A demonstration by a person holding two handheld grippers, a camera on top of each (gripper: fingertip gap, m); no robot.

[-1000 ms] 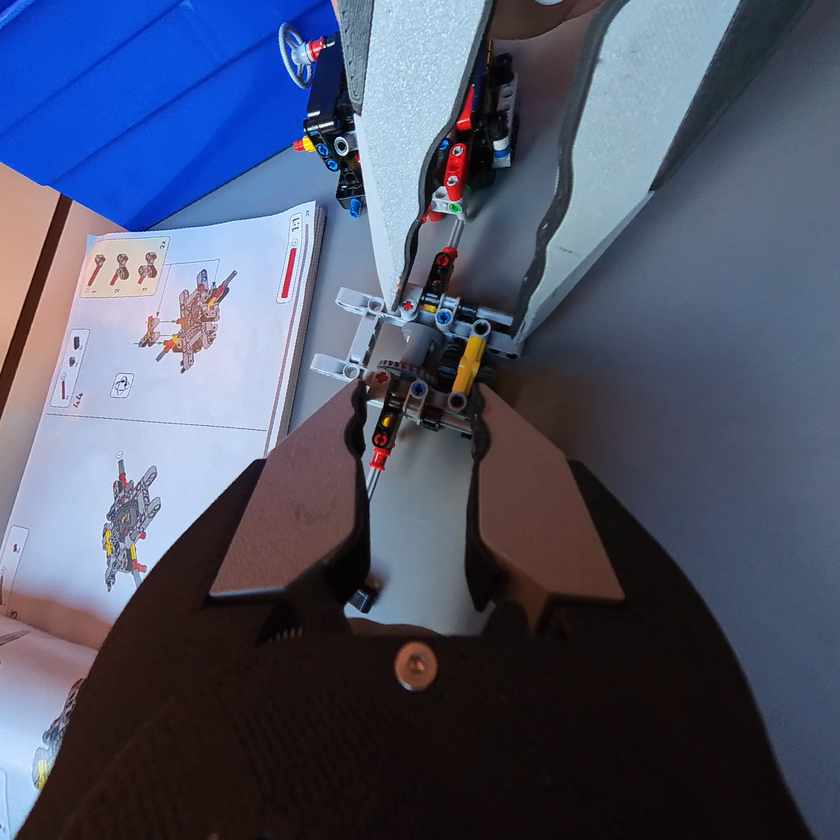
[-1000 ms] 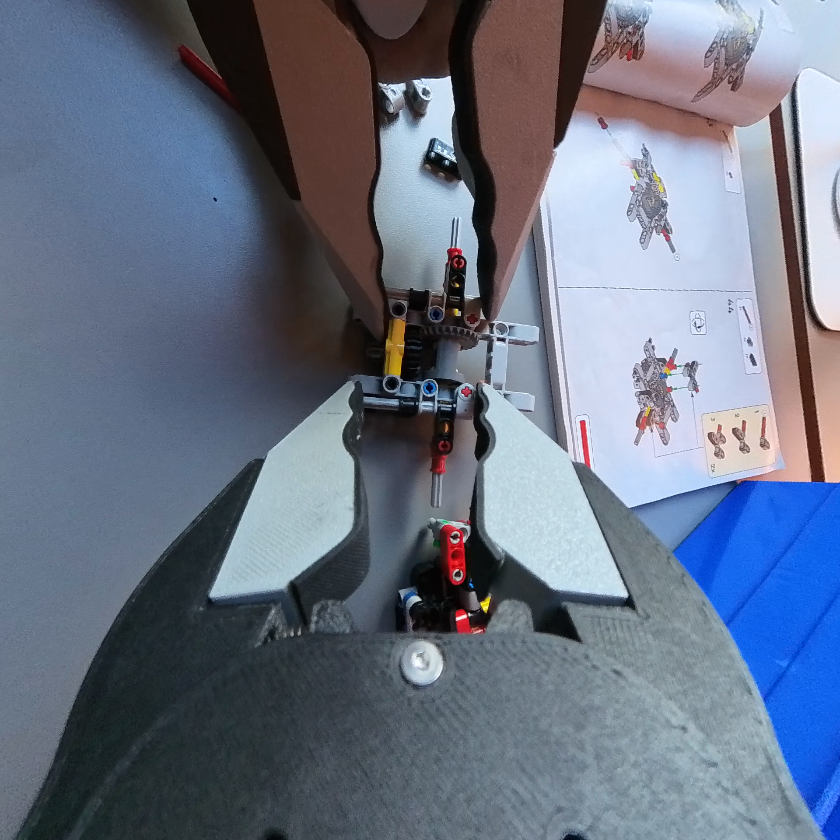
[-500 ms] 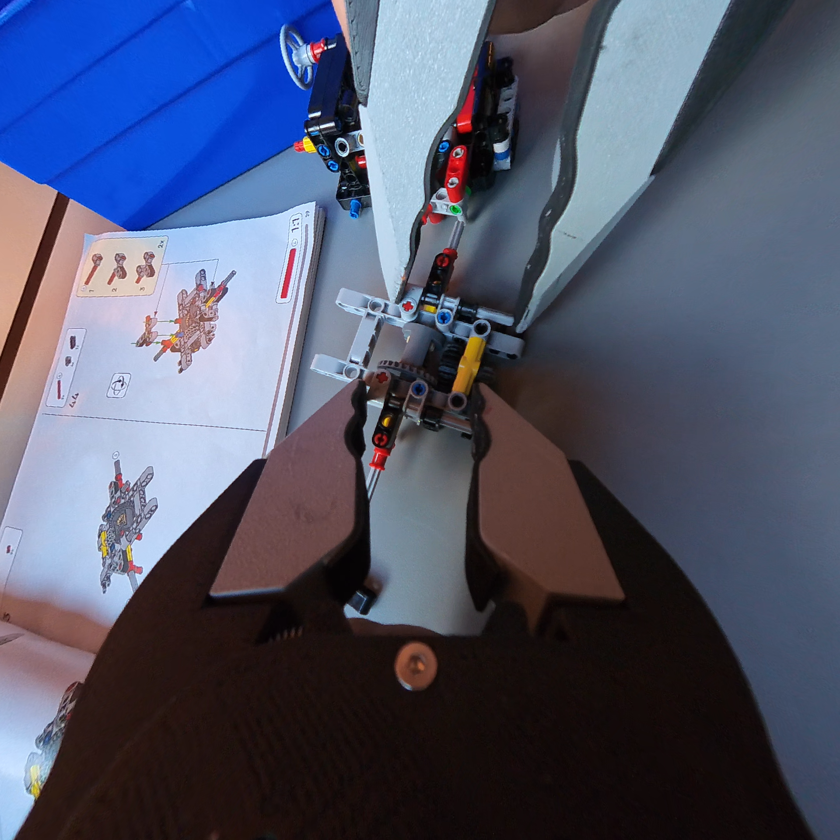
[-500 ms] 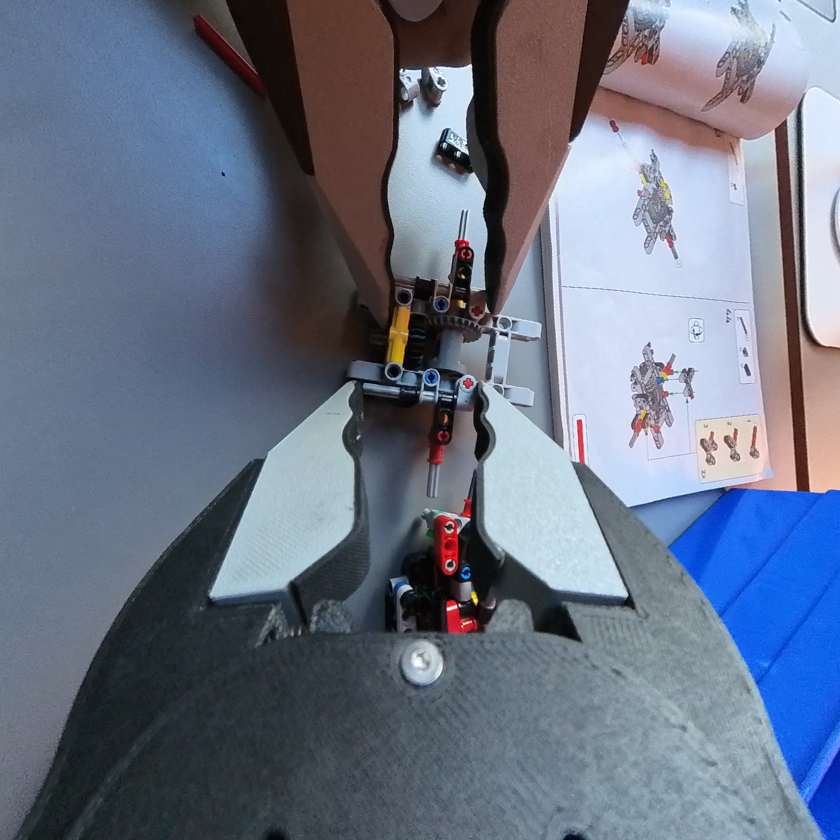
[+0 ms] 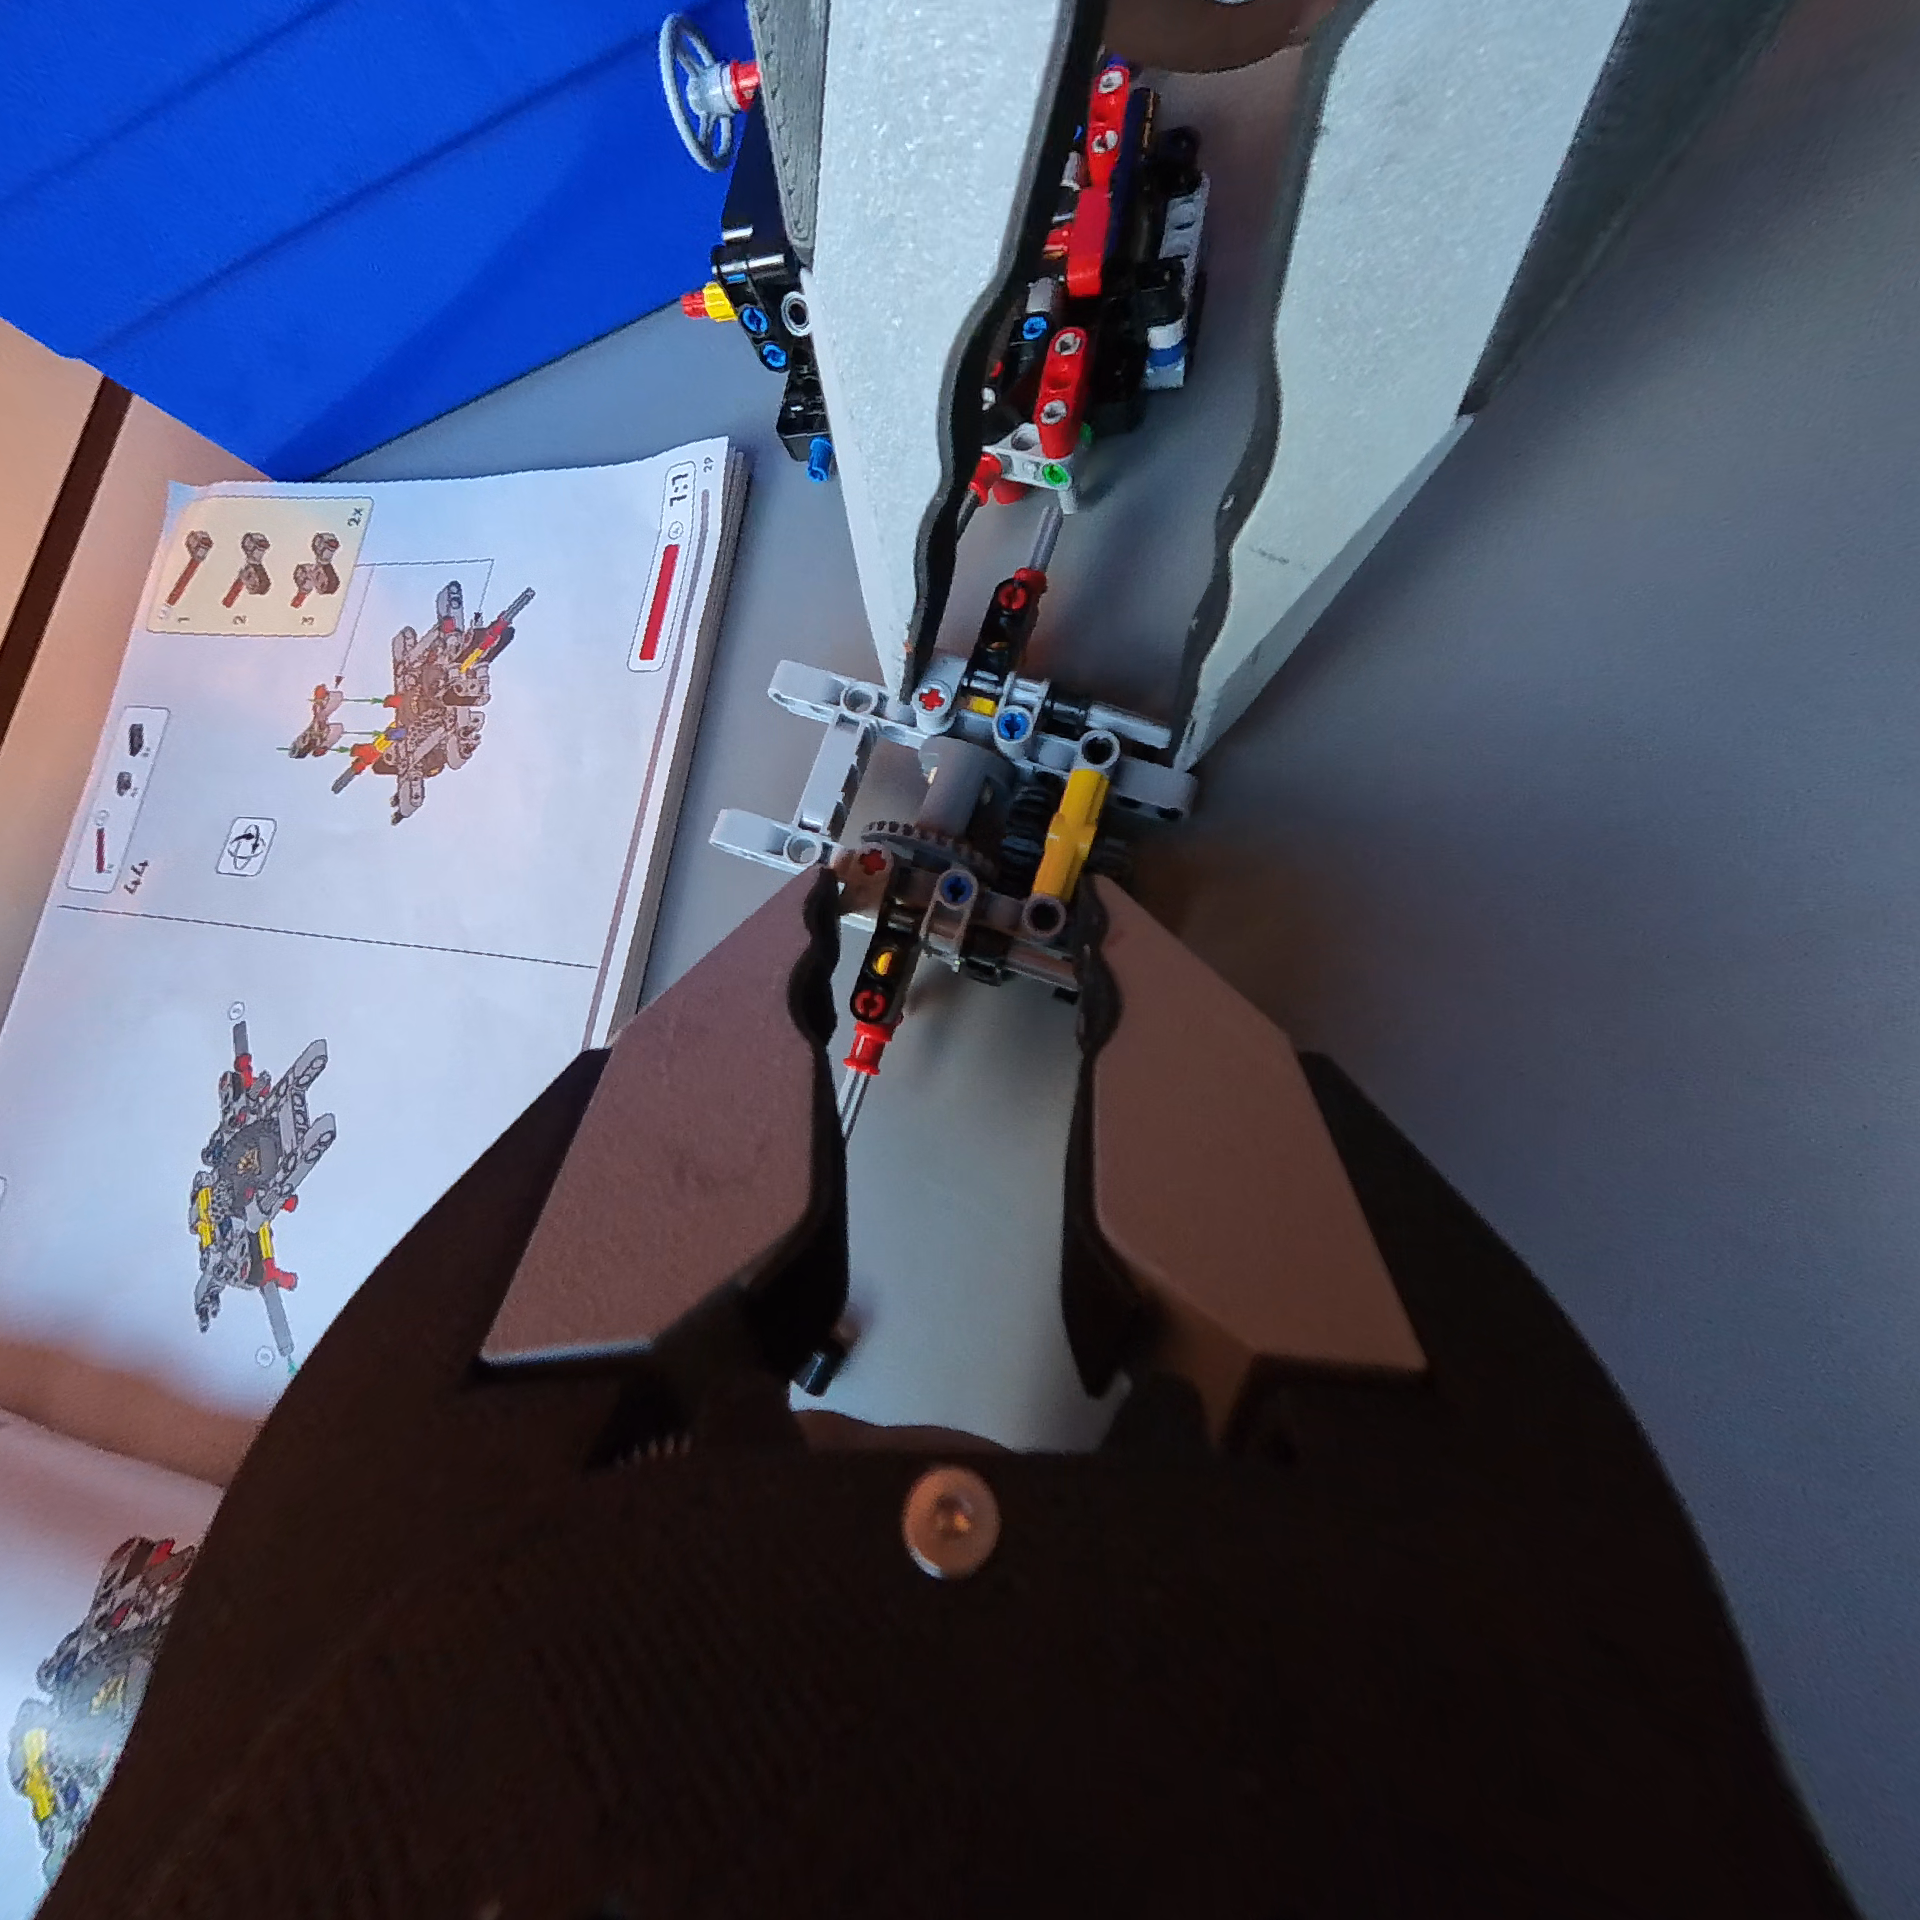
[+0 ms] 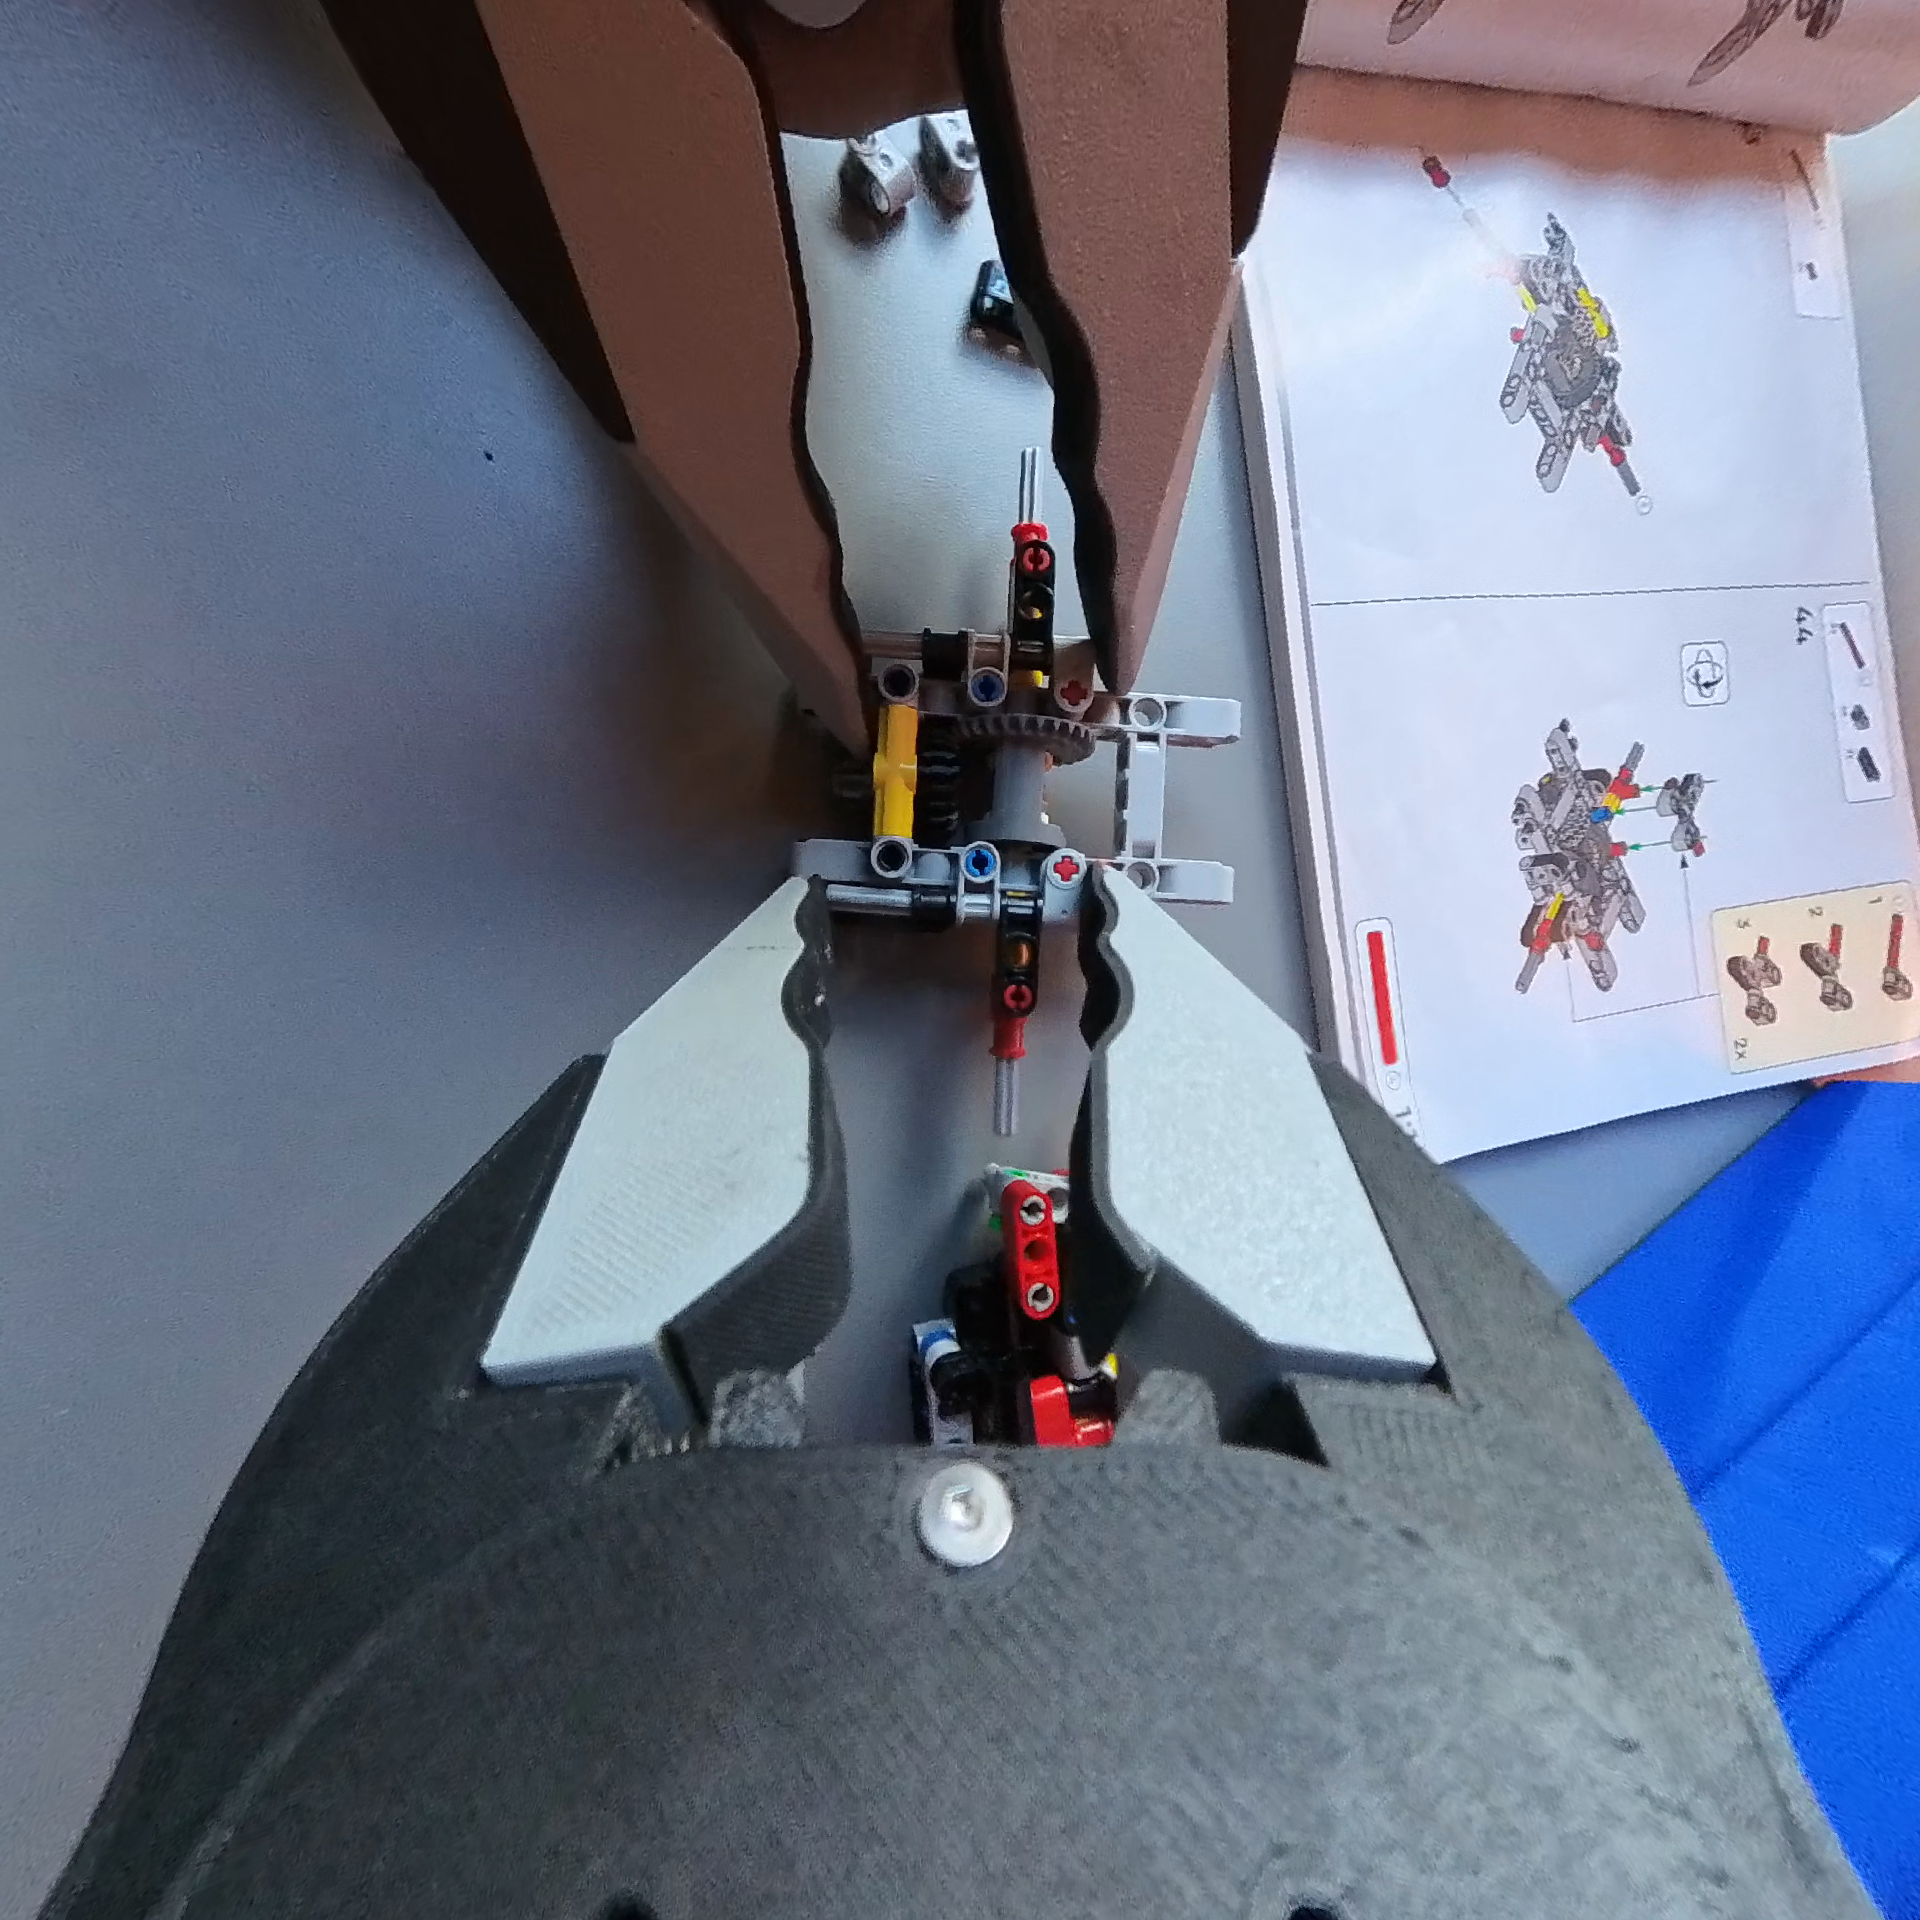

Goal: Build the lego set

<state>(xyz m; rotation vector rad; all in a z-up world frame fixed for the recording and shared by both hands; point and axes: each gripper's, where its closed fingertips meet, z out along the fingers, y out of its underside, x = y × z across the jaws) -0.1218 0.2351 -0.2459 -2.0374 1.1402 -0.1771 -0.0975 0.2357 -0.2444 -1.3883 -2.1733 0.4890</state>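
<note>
Both grippers grip one thing from opposite ends: a small grey plastic beam-and-gear assembly with a yellow connector, blue and red pins, sitting on the smooth grey tabletop. The left gripper, brown-faced fingers with wavy black pads, is partly closed, pads pressed on the assembly's near beam. Facing it, the right gripper, pale grey textured fingers, clamps the far beam the same way. The left wrist view alone shows a grey steering wheel piece by the blue bin. The right wrist view alone shows two small grey connectors and a loose black piece. A red-and-black brick model lies under the right gripper. An open paper instruction booklet lies beside the assembly.
</note>
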